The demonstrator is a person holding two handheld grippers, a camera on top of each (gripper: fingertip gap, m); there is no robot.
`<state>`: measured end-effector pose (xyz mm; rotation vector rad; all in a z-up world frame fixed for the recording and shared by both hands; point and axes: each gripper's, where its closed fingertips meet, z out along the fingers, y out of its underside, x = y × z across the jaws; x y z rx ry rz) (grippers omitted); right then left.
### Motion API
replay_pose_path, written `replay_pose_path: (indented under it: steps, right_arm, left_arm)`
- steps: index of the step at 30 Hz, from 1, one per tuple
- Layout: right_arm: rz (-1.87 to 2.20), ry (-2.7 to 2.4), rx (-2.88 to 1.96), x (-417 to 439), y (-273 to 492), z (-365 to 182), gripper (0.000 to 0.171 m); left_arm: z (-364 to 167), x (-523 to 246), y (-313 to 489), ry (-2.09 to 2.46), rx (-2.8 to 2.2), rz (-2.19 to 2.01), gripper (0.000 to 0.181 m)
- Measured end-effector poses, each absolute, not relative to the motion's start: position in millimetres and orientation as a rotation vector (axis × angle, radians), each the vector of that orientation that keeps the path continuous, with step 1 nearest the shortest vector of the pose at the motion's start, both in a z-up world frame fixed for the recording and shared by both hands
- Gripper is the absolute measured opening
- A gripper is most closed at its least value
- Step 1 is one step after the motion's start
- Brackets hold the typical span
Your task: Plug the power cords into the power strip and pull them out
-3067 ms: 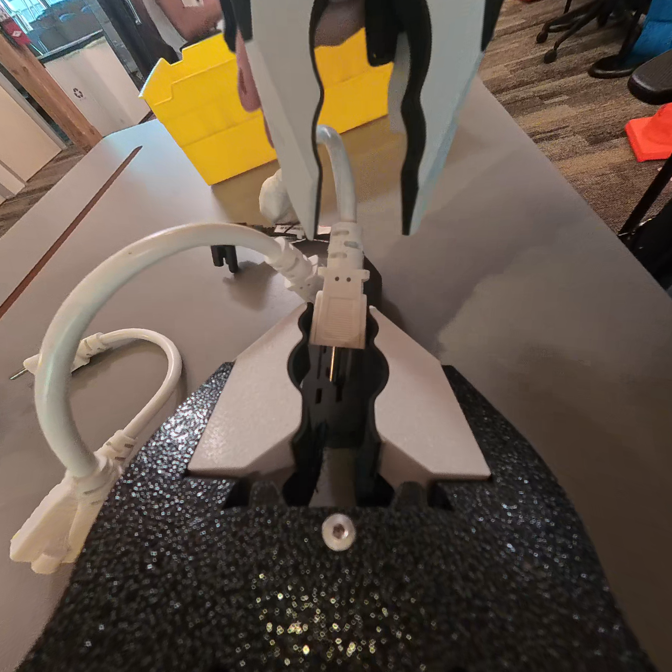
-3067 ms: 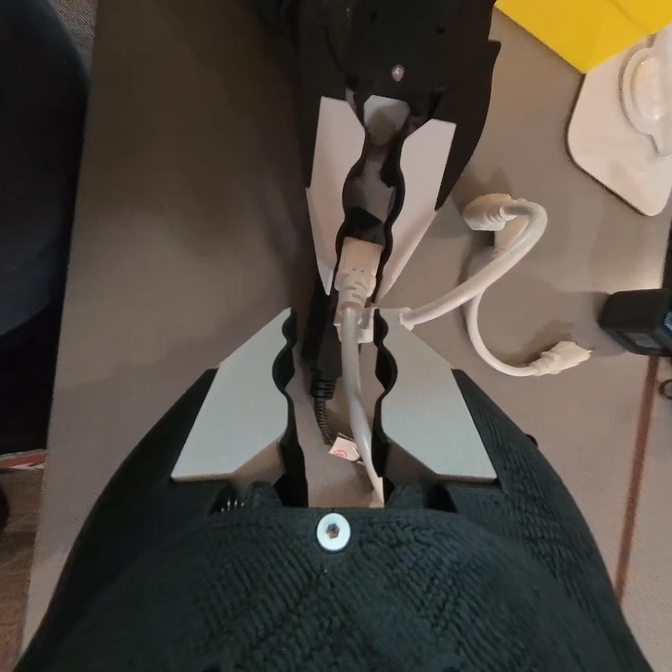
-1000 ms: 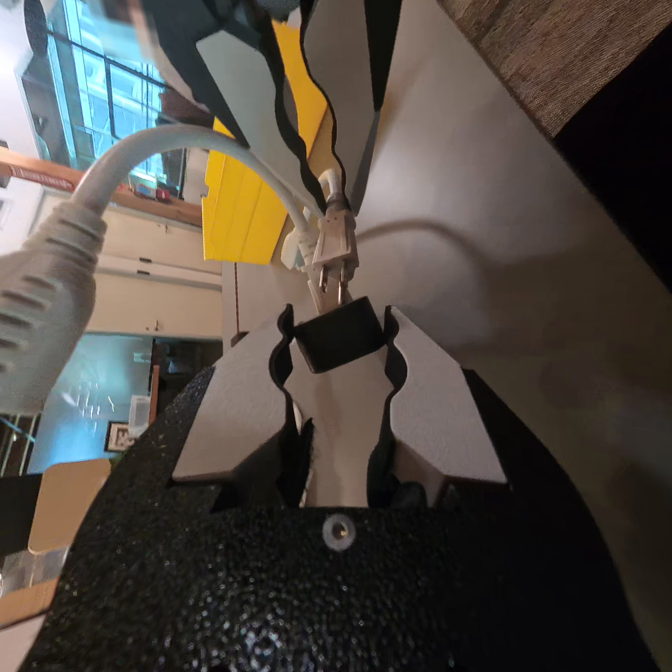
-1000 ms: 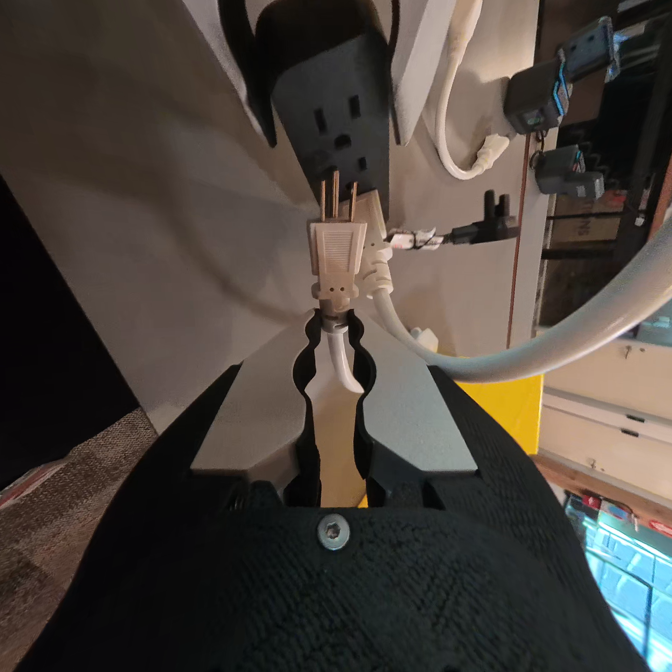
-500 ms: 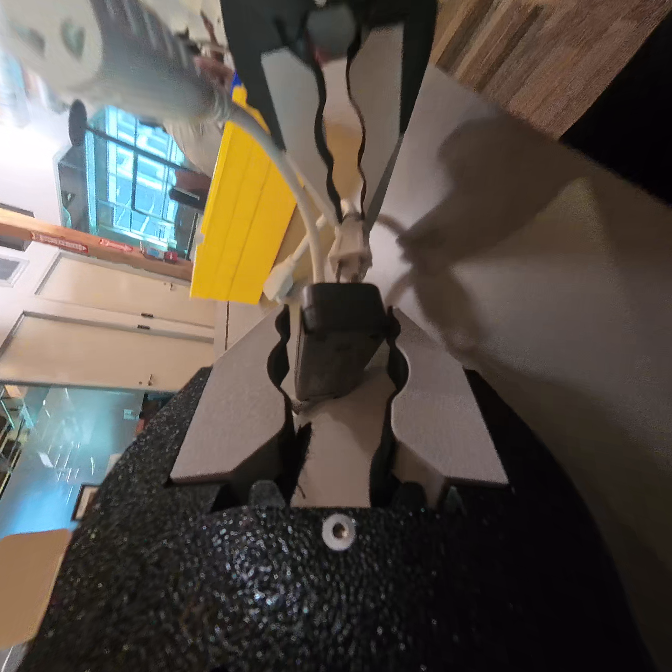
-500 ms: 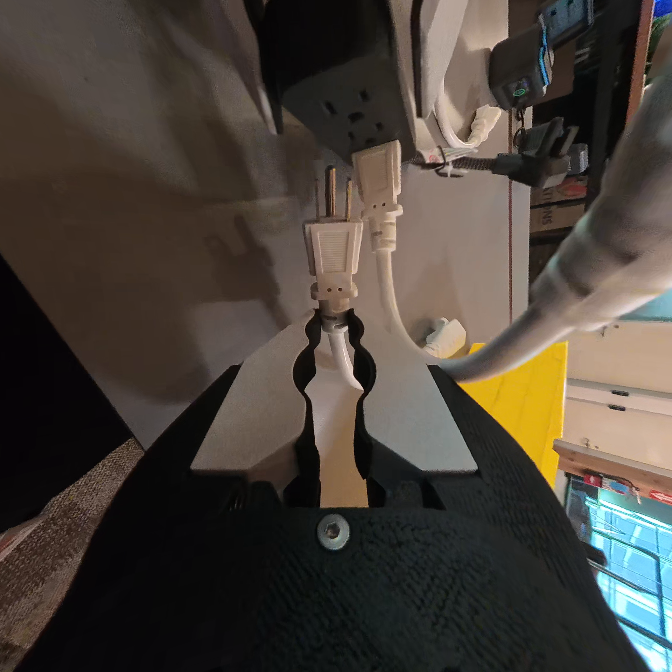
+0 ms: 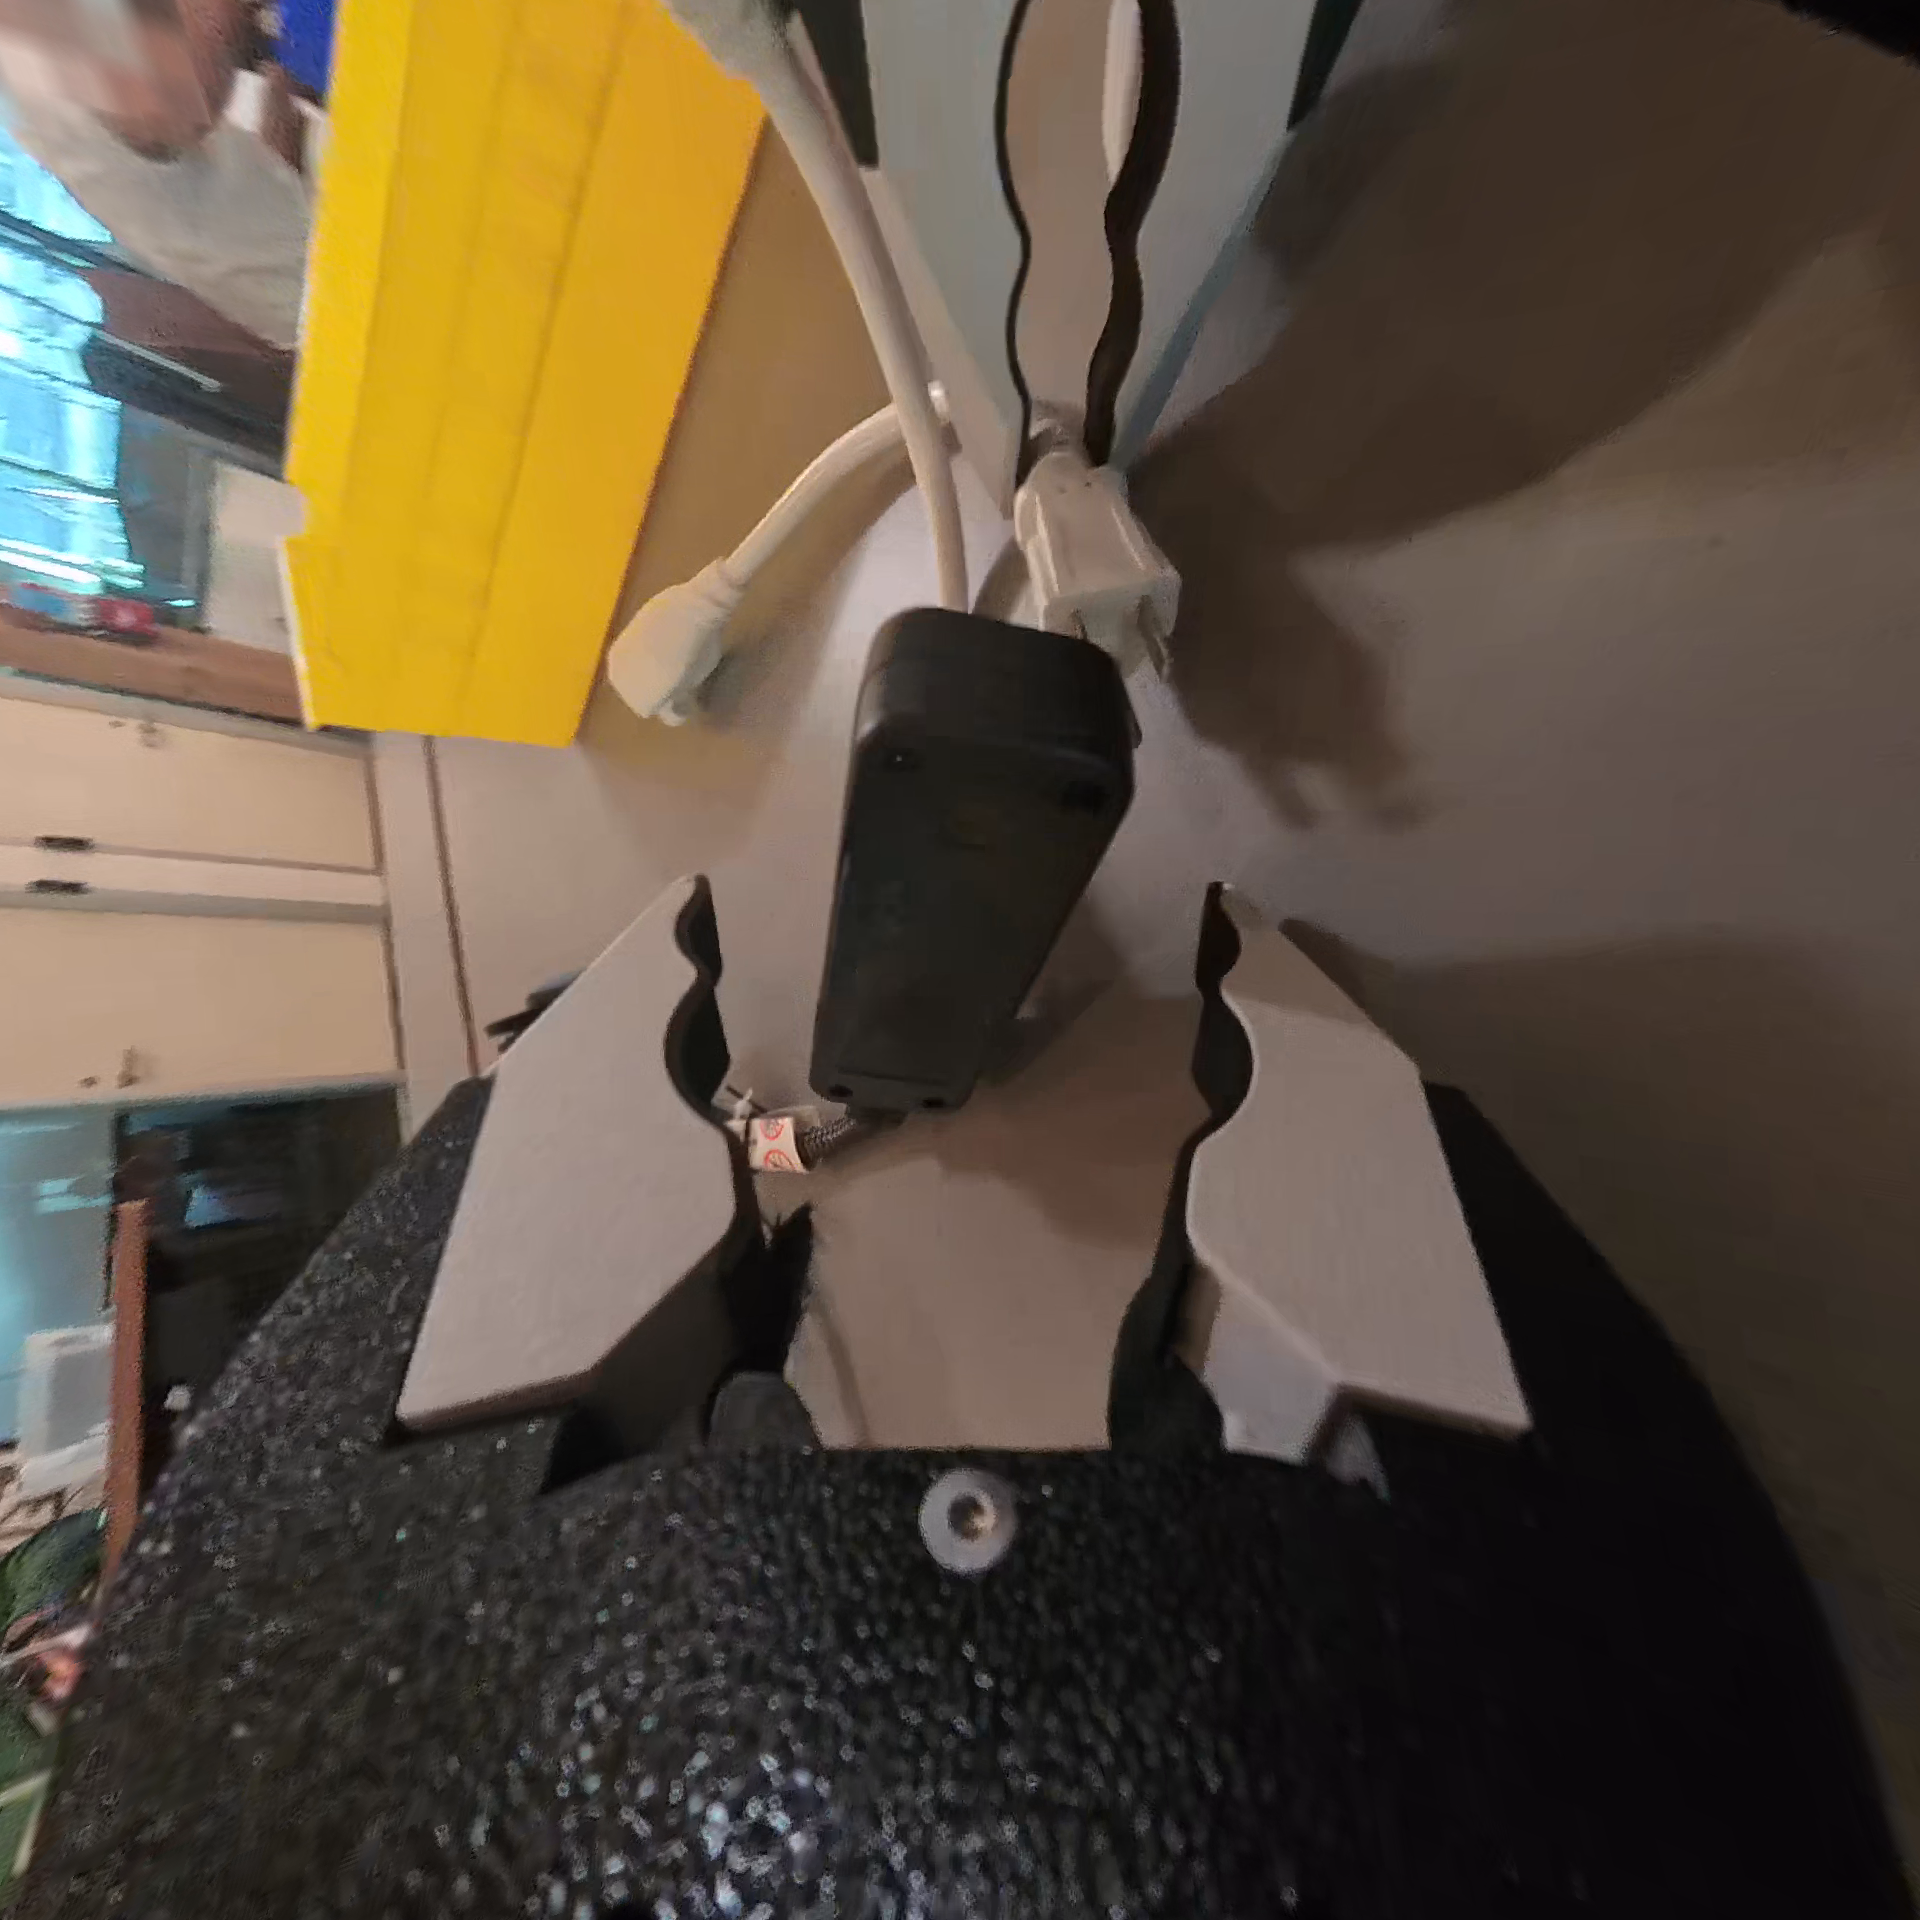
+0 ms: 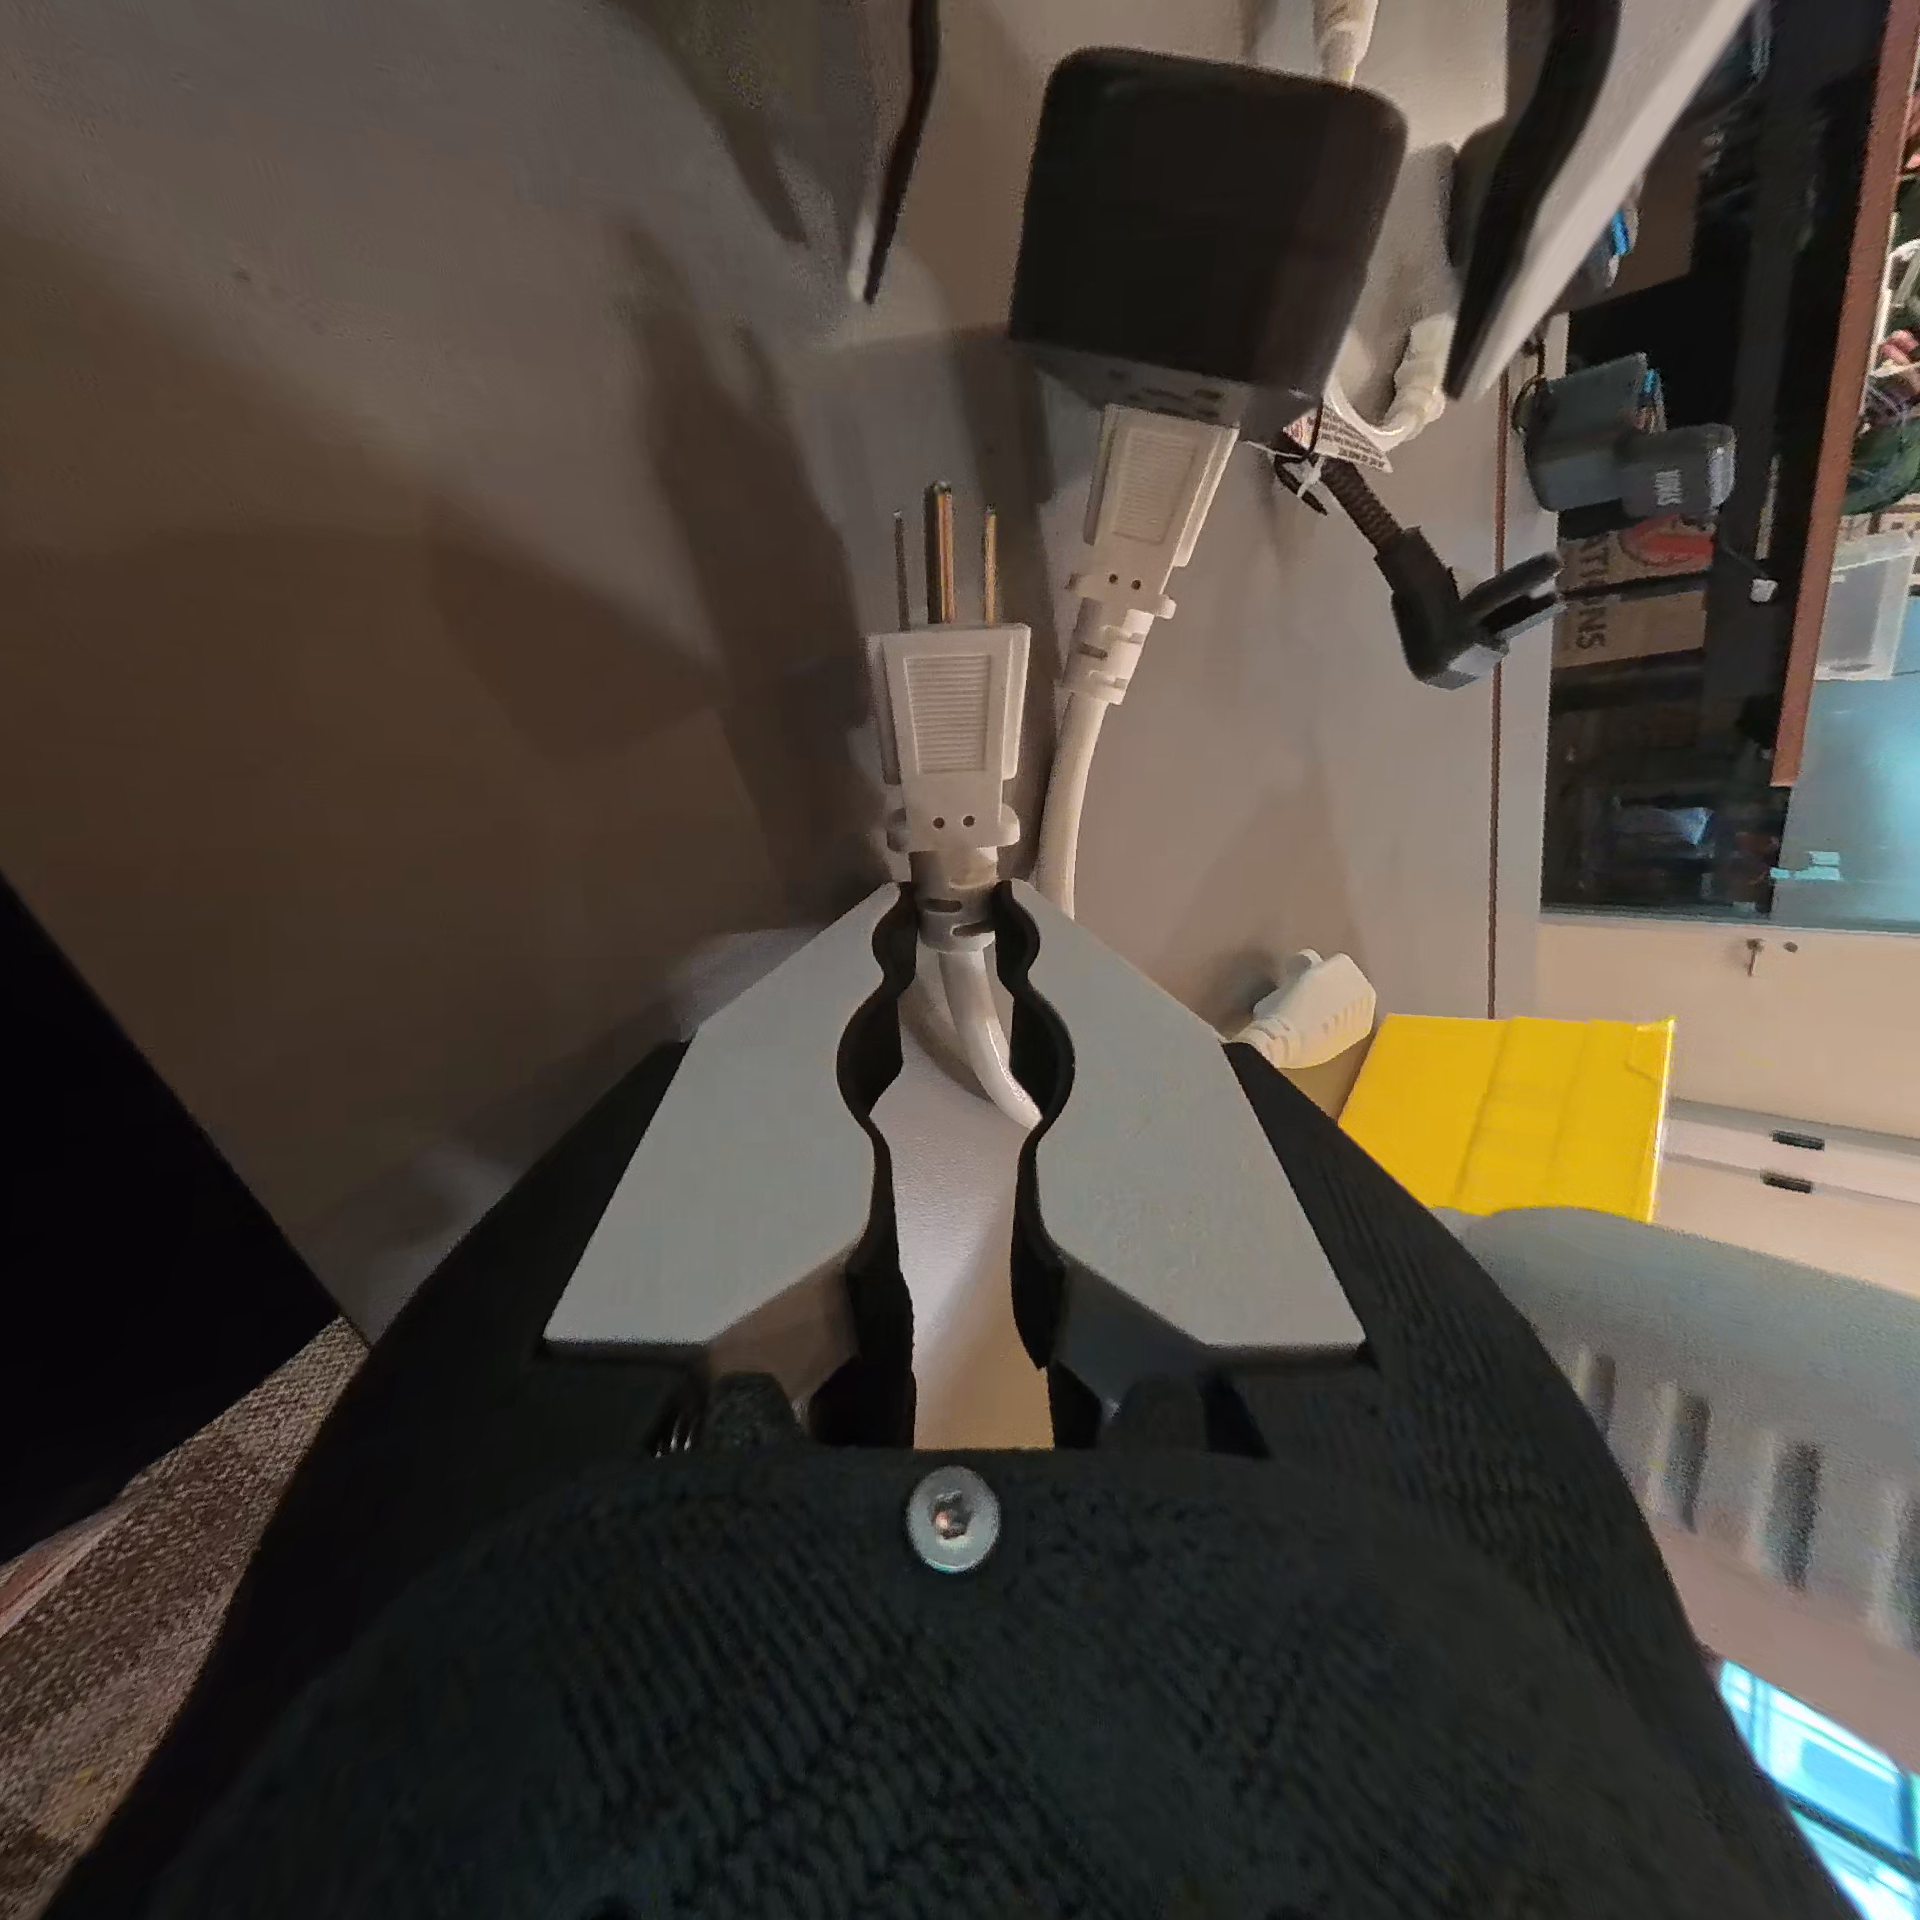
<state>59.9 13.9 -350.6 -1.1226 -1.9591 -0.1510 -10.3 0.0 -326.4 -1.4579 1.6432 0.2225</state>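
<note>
White plug point(image 8: 954, 717) is pinched at its strain relief by the right gripper point(image 8: 954, 920), jaws nearly closed, prongs bare and aimed at the black power strip point(image 8: 1195, 223) for insertion; a second white plug point(image 8: 1141, 499) already sits in it. Left gripper point(image 7: 961, 940) now has its jaws wide open with the strip loose between them on the counter point(image 7: 1558, 727); half a second ago they clamped it.

Both cameras are sitting close over the pale table point(image 7: 1558, 727), rolled sideways, and looking at each other across it. The left one is peering along its spread fingers at the black power strip point(image 7: 966, 831) from the strip's cord end. The right one is facing the strip point(image 8: 1195, 208) from the opposite, socket end. Both are catching the yellow bin point(image 7: 499, 364) point(image 8: 1507, 1112).
</note>
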Motion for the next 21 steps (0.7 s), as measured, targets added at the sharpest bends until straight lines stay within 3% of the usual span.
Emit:
replay_pose_path:
  steps: [3, 6, 21]
  right_arm:
    - [-0.141, -1.953, -1.146, 60, 14, -350, 0.012]
    - [-0.115, -1.906, -1.205, 61, 16, -345, 0.012]
    - [-0.527, -1.74, -1.102, 43, 27, -317, 0.012]
  left_arm:
    - [-331, -7, 2, 1.767, -1.465, 0.239, 0.082]
    - [-331, -8, 10, 1.822, -1.37, 0.385, 0.043]
    - [-307, -6, -17, 1.371, -1.054, 0.516, 0.042]
